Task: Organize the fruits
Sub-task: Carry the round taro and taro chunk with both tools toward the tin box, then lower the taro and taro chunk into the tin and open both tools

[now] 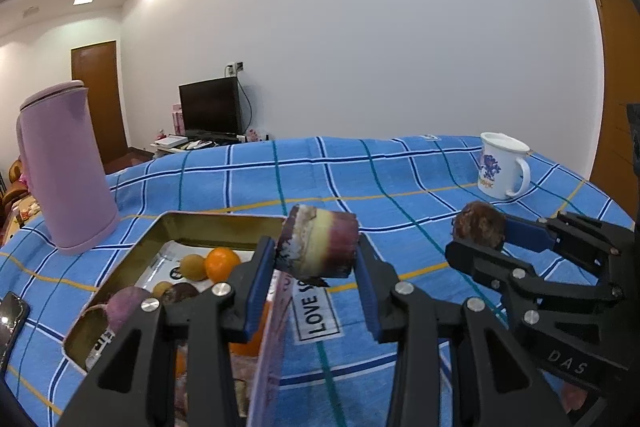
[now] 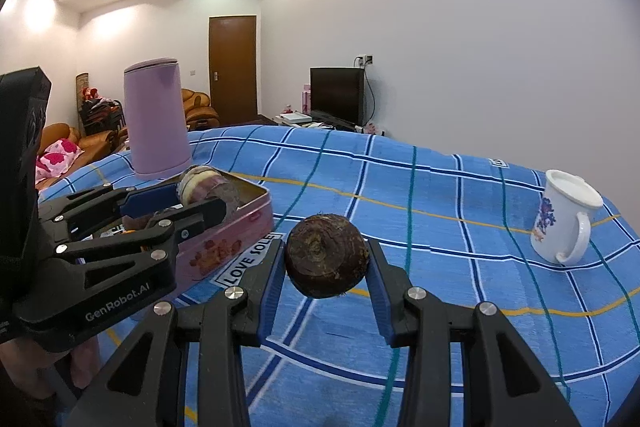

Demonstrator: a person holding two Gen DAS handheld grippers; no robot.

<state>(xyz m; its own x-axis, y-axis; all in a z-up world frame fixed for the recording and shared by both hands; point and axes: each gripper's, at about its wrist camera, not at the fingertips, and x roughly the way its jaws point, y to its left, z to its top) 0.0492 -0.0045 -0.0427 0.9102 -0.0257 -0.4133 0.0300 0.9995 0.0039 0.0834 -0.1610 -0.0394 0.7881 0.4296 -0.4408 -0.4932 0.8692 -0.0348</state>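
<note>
Left gripper [image 1: 316,259] fingers pinch purple-yellow cane piece [image 1: 318,245] above tin [image 1: 168,227] rim; right gripper [image 2: 326,267] fingers pinch round brown tuber [image 2: 326,261] over blue cloth. Risk: rounded tuber could roll out of the pinch.

Before me lies a blue checked cloth [image 1: 400,179] covering the surface. A pink tin [image 2: 224,247] sits on it. Just behind the tin stands a lilac kettle [image 1: 64,167]. Well right of the tin stands a white mug [image 2: 564,223].
</note>
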